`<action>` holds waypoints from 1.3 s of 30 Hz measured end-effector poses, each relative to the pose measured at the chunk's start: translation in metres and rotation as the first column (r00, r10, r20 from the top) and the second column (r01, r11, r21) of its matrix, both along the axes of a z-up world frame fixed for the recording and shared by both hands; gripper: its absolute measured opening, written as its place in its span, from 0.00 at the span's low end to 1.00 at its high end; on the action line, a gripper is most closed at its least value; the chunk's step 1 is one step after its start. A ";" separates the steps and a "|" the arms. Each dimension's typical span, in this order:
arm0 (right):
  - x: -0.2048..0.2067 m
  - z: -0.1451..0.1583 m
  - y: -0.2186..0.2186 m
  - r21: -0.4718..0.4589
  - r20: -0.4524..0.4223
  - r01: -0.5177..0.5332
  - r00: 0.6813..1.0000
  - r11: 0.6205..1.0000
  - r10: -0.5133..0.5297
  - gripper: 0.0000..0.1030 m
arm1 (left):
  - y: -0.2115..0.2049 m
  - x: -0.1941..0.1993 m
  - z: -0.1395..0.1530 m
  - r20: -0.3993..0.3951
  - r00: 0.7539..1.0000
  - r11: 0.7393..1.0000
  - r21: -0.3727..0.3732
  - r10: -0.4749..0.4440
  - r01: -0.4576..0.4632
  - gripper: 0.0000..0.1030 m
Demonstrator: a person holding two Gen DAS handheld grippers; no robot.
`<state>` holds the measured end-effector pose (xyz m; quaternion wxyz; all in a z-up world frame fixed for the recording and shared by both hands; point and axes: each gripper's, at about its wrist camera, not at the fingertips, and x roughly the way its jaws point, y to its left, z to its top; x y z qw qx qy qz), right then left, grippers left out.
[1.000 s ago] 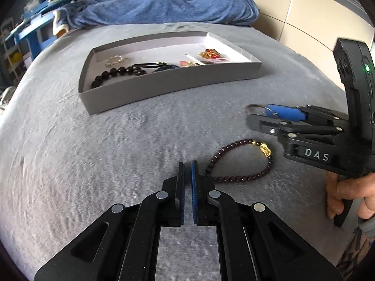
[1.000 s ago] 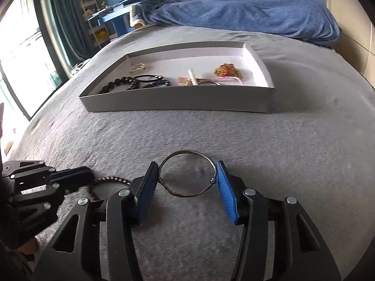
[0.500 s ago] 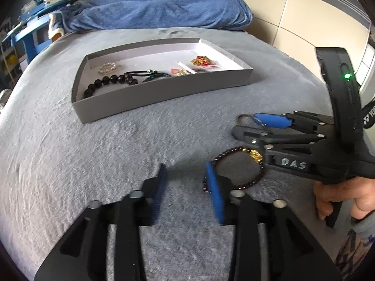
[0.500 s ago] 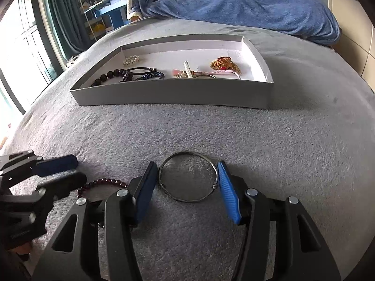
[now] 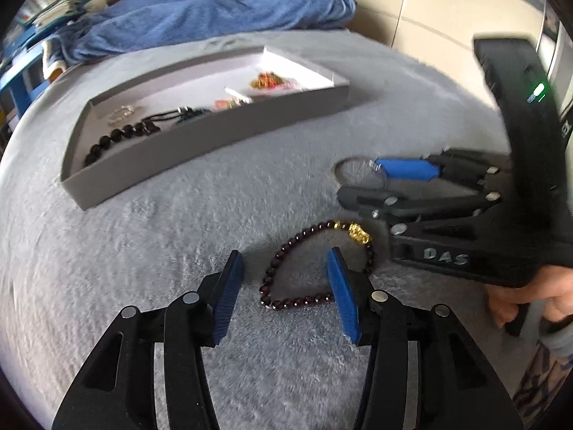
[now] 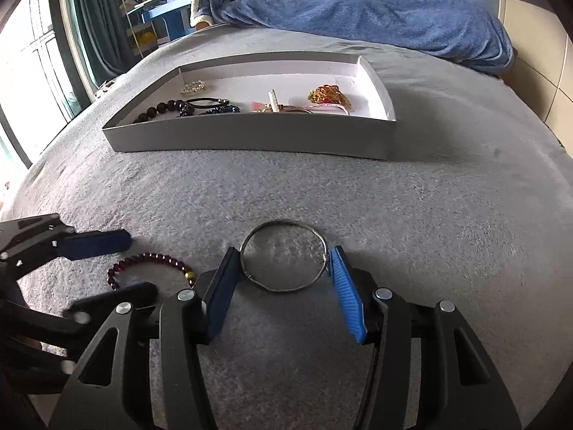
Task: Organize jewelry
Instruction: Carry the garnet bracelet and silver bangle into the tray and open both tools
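Note:
A dark red bead bracelet (image 5: pixel 286 268) with a gold charm lies on the grey bedspread; it also shows in the right wrist view (image 6: pixel 143 259). My left gripper (image 5: pixel 283 268) is open, its blue pads on either side of the bracelet's near part. My right gripper (image 6: pixel 283 261) is shut on a thin silver bangle (image 6: pixel 284 222), held flat between its pads; the bangle also shows in the left wrist view (image 5: pixel 358 172). A shallow grey tray (image 6: pixel 250 139) farther back holds several pieces of jewelry, among them a black bead bracelet (image 6: pixel 157 109) and a gold piece (image 6: pixel 327 95).
A blue blanket (image 6: pixel 358 7) is heaped at the far end of the bed. A window and blue shelves (image 6: pixel 161 3) stand at the left. Cabinet panels (image 5: pixel 429 18) rise on the right. A hand (image 5: pixel 519 297) holds the right gripper's handle.
My left gripper has opened from shut and moved forward so its pads straddle the red bead bracelet. My right gripper still holds the bangle and has shifted slightly.

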<state>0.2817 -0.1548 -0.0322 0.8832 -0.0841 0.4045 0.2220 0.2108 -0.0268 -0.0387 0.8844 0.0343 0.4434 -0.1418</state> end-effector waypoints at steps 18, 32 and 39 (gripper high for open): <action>-0.006 0.009 -0.001 0.020 0.043 -0.009 0.999 1.000 0.008 0.49 | 0.013 -0.008 0.014 0.068 0.997 0.999 -0.002 0.048 -0.048 0.06; 0.001 0.040 -0.010 0.150 0.068 -0.001 0.998 0.989 -0.010 0.49 | 0.038 0.002 0.049 0.126 0.987 0.993 -0.081 0.098 -0.088 0.06; 0.012 0.057 -0.002 0.144 0.095 -0.029 0.995 0.989 0.015 0.49 | 0.052 0.015 0.077 0.174 0.978 0.991 -0.090 0.112 -0.097 0.06</action>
